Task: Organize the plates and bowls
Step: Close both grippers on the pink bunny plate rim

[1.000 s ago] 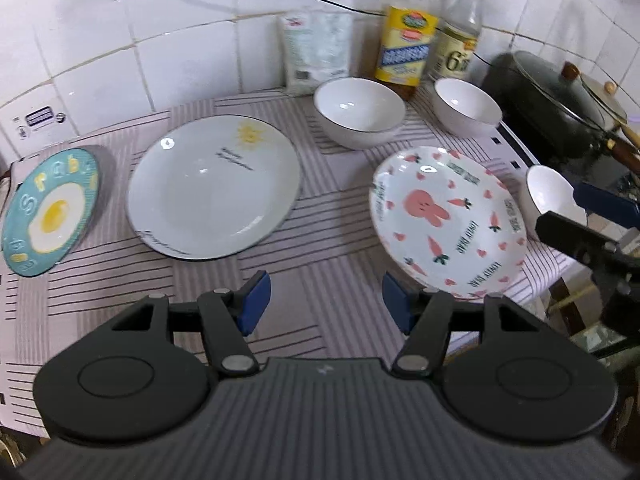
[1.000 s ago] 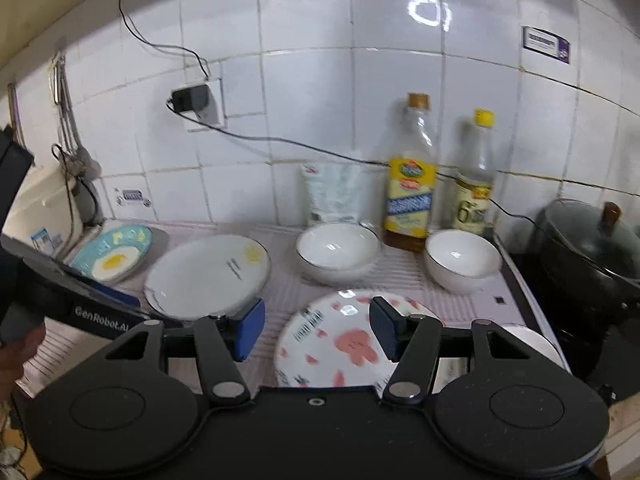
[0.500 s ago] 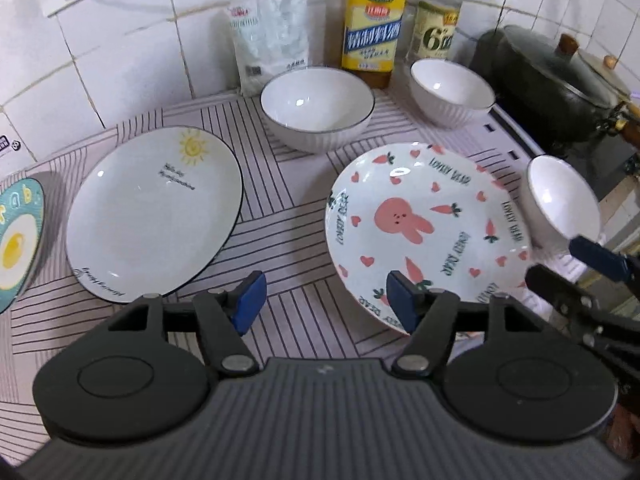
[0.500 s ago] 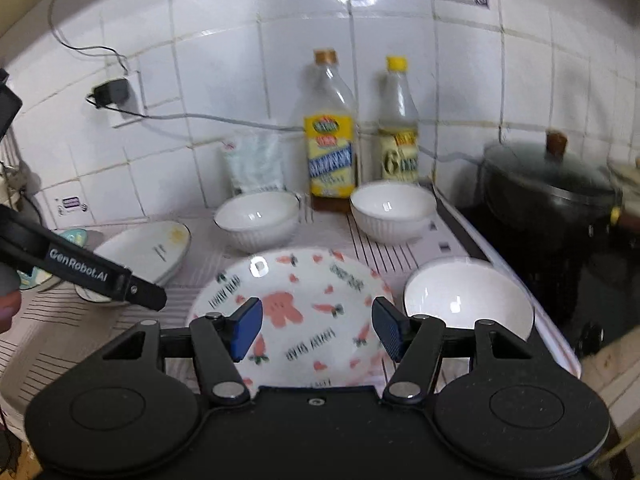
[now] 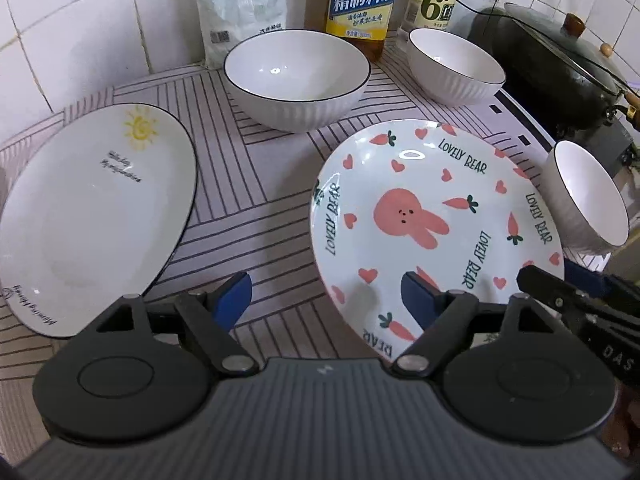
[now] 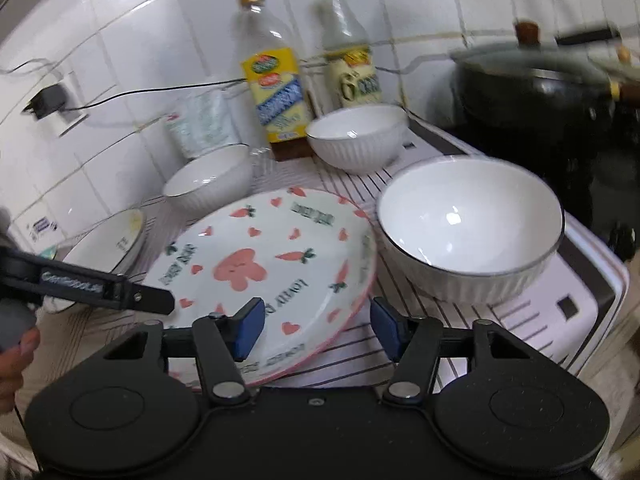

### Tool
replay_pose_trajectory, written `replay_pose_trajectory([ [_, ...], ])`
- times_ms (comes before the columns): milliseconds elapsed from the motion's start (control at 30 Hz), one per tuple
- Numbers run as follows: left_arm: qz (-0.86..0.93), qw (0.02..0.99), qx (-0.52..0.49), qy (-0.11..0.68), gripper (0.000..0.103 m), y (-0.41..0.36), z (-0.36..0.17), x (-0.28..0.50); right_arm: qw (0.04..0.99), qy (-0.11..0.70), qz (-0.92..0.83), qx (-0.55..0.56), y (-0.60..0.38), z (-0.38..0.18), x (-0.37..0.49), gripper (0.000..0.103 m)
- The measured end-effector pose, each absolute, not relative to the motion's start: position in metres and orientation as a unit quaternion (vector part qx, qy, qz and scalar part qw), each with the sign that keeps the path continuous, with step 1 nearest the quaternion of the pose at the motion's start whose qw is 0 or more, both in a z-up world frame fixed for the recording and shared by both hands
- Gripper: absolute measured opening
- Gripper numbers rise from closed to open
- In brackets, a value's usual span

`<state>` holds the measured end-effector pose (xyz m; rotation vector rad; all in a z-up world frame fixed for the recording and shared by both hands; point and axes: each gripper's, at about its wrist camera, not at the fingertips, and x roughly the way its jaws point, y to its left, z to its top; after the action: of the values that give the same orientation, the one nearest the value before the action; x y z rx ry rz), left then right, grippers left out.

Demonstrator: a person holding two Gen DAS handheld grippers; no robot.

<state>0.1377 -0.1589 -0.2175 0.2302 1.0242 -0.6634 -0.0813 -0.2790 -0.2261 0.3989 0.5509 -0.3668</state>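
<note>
Pink-rabbit plate [image 5: 432, 216]; white sun-printed plate [image 5: 92, 208].

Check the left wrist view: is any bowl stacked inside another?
No, the three white bowls each sit apart on the striped mat.

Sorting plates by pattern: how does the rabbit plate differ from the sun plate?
The rabbit plate is covered in pink hearts, carrots and lettering; the sun plate is mostly plain white with one yellow sun and small script. The rabbit plate's rim looks pink, the sun plate's dark. Both lie face up, empty, on the striped mat.
</note>
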Motion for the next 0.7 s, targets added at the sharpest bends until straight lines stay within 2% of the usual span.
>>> replay_pose_trajectory([
  [67, -0.308, 0.814, 0.101, 0.481, 0.081, -0.16, -0.221, 0.141, 0.923, 0.263, -0.18, 0.216, -0.285, -0.232, -0.08, 0.051],
  [100, -0.305, 0.815, 0.099, 0.483, 0.081, -0.161, -0.222, 0.142, 0.922, 0.262, -0.179, 0.223, -0.287, -0.234, -0.08, 0.037],
  [133, -0.303, 0.815, 0.101, 0.484, 0.081, -0.162, -0.224, 0.143, 0.921, 0.26, -0.178, 0.228, -0.289, -0.234, -0.08, 0.033],
  [300, -0.312, 0.813, 0.114, 0.477, 0.078, -0.164, -0.228, 0.146, 0.918, 0.26, -0.184, 0.237, -0.294, -0.236, -0.079, 0.027],
  [367, -0.315, 0.811, 0.109, 0.481, 0.071, -0.164, -0.229, 0.147, 0.92, 0.268, -0.183, 0.222, -0.293, -0.236, -0.077, 0.024],
  [400, -0.316, 0.809, 0.104, 0.485, 0.063, -0.164, -0.229, 0.149, 0.92, 0.272, -0.183, 0.214, -0.293, -0.236, -0.075, 0.023],
  [533, -0.325, 0.811, 0.111, 0.474, 0.055, -0.165, -0.229, 0.147, 0.919, 0.276, -0.183, 0.213, -0.294, -0.237, -0.074, 0.022],
  [700, -0.331, 0.812, 0.104, 0.468, 0.053, -0.161, -0.23, 0.147, 0.914, 0.278, -0.175, 0.238, -0.301, -0.24, -0.071, 0.023],
])
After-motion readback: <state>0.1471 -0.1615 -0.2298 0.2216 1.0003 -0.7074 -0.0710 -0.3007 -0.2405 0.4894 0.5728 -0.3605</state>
